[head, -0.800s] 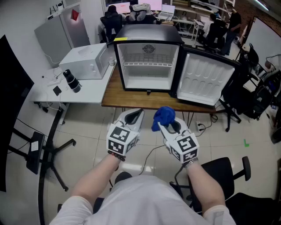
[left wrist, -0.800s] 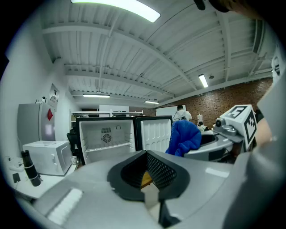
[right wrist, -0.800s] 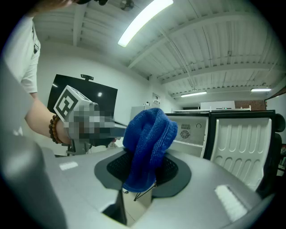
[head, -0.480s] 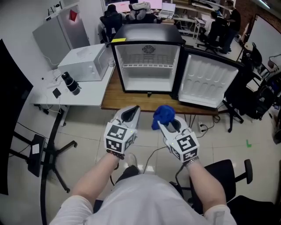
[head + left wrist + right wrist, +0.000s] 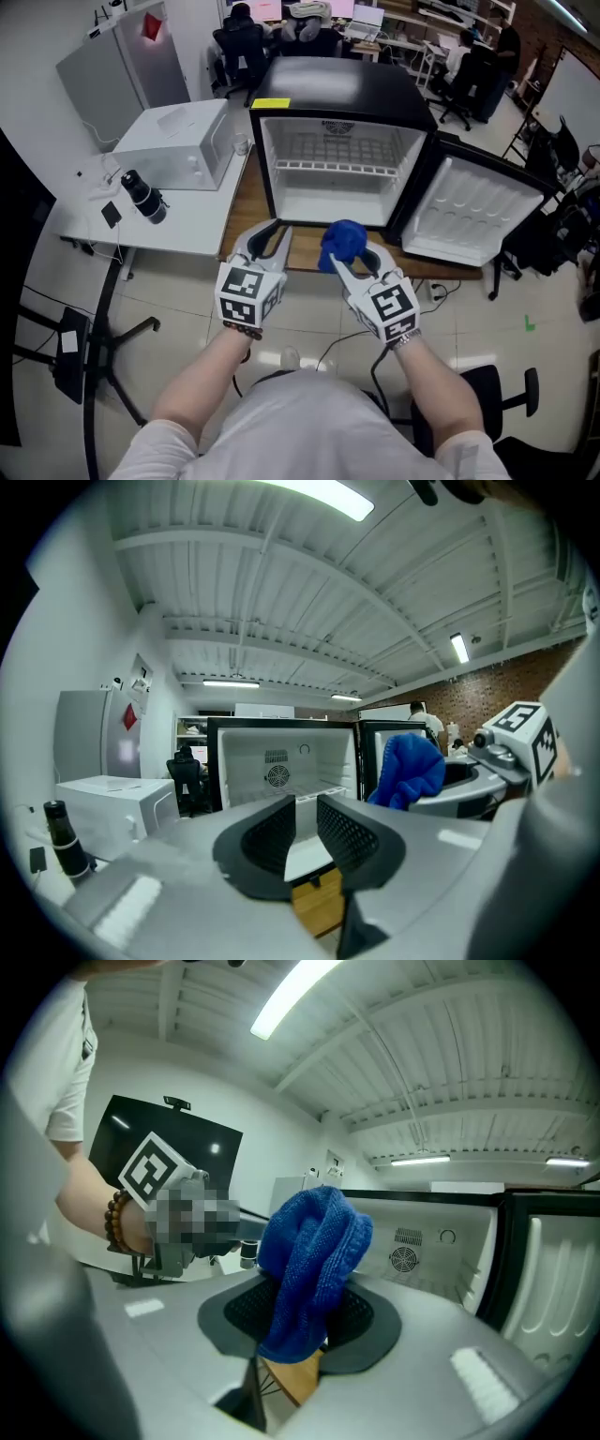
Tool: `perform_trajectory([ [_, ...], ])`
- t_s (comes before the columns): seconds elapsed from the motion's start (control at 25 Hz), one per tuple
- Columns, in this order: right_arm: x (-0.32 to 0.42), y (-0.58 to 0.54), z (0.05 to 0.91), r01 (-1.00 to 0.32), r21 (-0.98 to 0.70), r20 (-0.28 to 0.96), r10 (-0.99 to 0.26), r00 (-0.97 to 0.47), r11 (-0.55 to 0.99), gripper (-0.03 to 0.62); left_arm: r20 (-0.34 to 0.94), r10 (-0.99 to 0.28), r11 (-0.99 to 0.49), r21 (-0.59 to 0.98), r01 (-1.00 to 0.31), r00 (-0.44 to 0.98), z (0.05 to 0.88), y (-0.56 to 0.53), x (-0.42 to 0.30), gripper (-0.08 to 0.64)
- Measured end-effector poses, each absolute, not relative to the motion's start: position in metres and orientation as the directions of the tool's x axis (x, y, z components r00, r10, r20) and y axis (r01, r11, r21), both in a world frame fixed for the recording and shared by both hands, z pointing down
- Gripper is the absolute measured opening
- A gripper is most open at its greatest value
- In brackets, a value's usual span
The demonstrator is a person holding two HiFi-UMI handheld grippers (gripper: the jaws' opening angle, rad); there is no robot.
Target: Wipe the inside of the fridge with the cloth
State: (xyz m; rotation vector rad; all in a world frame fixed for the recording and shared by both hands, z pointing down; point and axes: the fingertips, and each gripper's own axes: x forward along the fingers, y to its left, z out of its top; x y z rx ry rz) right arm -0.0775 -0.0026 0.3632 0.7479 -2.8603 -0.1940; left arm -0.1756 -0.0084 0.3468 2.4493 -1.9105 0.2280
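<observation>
Here we are in front of the open fridge (image 5: 339,86), a small black-topped unit sitting on a wooden worktop (image 5: 246,214), its door (image 5: 478,211) swung wide out to the right and the white interior fully on show. There's a wire shelf (image 5: 339,169) across the upper part of the cavity, and the left gripper view picks out a round fan vent (image 5: 276,776) on the back wall. The right gripper (image 5: 354,255) has its fingers clenched on the blue cloth (image 5: 342,242). The right gripper view shows the knitted fabric pinched between the two dark pads and bunched up above them, with a tail hanging just below. That cloth sits on the near side of the fridge mouth, over the worktop's near edge, and is not inside the cavity. The left gripper (image 5: 272,232) is just beside it on the left, at about the same height. Its fingers are released, a narrow gap between them, and nothing but the fridge floor and the wooden edge shows through that gap. Both tools point at the opening, roughly level. Off to the left, a white microwave (image 5: 178,141) rests on a pale worktop (image 5: 192,217), with a dark bottle (image 5: 142,195) lying near it. People sit at desks far behind the fridge.
</observation>
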Motion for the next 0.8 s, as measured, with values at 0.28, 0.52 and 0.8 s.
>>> perform_trajectory([
  [0.28,-0.175,-0.071,0.36,-0.473,0.199,0.144,-0.503,-0.852,0.858,0.12,0.15,-0.96,-0.252,-0.079,-0.965,0.238,0.349,-0.07,-0.258,0.091],
  [0.52,-0.219,-0.112,0.356,-0.465,0.24,0.139,-0.505,-0.852,0.852,0.12,0.156,-0.964,-0.23,-0.078,-0.97,0.216,0.346,-0.104,-0.289,0.101],
  [0.8,-0.25,-0.152,0.355,-0.432,0.293,0.141,-0.485,-0.863,0.853,0.12,0.172,-0.969,-0.192,-0.076,-0.978,0.177,0.353,-0.135,-0.307,0.104],
])
